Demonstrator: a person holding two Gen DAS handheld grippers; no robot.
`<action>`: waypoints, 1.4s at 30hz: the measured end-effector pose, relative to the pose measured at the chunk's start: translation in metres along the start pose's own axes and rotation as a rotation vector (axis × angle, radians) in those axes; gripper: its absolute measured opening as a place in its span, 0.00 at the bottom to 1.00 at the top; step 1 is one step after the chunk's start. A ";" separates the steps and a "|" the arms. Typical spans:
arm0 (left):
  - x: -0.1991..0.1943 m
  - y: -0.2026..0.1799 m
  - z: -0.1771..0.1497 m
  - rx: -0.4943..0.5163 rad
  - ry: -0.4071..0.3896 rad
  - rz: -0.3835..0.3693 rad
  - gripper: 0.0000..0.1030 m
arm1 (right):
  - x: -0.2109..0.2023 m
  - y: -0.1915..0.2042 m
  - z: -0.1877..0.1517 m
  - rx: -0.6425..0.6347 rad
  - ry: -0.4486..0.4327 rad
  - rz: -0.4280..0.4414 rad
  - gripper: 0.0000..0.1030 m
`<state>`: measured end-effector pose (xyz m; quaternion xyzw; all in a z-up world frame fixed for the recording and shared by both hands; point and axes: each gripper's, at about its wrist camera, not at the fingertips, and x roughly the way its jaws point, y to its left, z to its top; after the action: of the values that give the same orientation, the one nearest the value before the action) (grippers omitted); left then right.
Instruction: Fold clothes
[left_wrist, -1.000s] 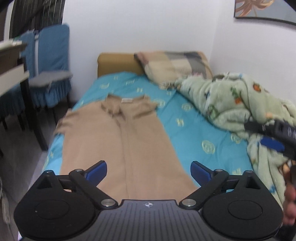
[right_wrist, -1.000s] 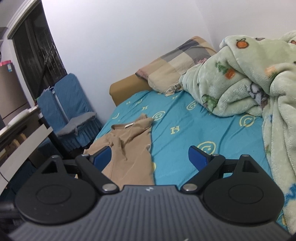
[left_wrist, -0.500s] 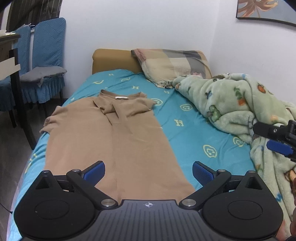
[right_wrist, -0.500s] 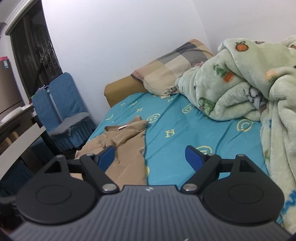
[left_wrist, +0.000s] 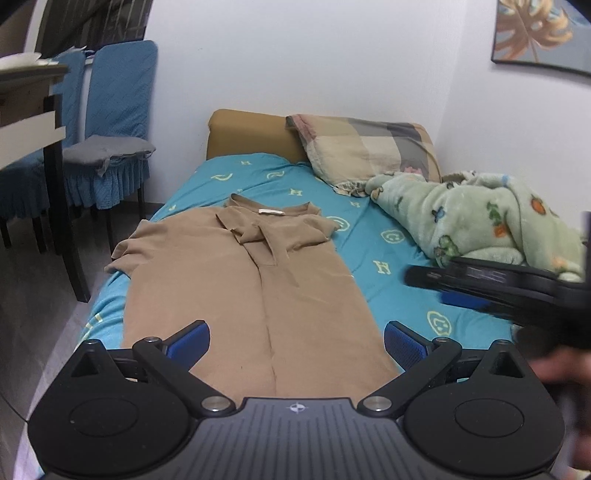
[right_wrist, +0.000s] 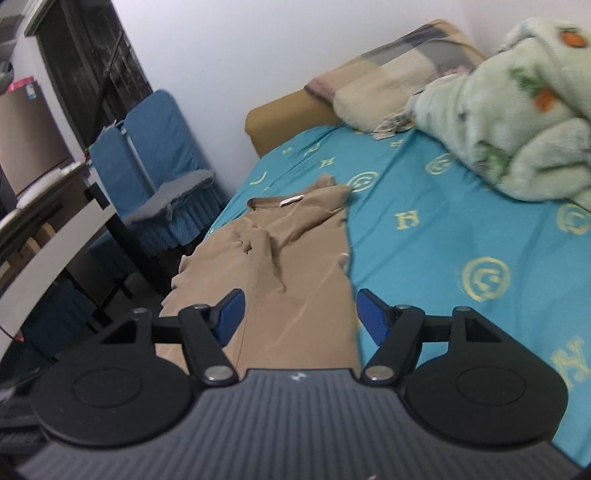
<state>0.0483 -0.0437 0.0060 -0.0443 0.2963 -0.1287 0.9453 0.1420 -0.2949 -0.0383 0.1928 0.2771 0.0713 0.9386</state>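
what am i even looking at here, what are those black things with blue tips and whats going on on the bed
Those black things are handheld grippers: a person holds one in each hand, and each carries a wide-angle camera looking forward along its two blue-tipped fingers. One picture comes from the left gripper, the other from the right gripper, which also shows from the side at the right edge of the left view. Both have their jaws wide open and hold nothing.

On the bed, over a blue sheet, a tan garment lies spread out, collar toward the far end. A checked pillow and a bunched green blanket lie beyond. Blue-covered chairs stand beside the bed. Folding has not visibly started.
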 end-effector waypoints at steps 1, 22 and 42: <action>0.003 0.003 0.000 -0.003 -0.011 0.008 0.99 | 0.014 0.002 0.003 -0.004 0.004 0.008 0.68; 0.071 0.127 0.022 -0.337 -0.068 0.237 0.97 | 0.259 0.122 0.005 -0.602 0.003 0.008 0.06; 0.036 0.084 0.022 -0.170 -0.122 0.180 0.97 | 0.049 0.102 0.028 -0.284 -0.108 0.023 0.83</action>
<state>0.1075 0.0275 -0.0090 -0.1052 0.2507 -0.0147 0.9622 0.1961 -0.1985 0.0003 0.0646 0.2109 0.1103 0.9691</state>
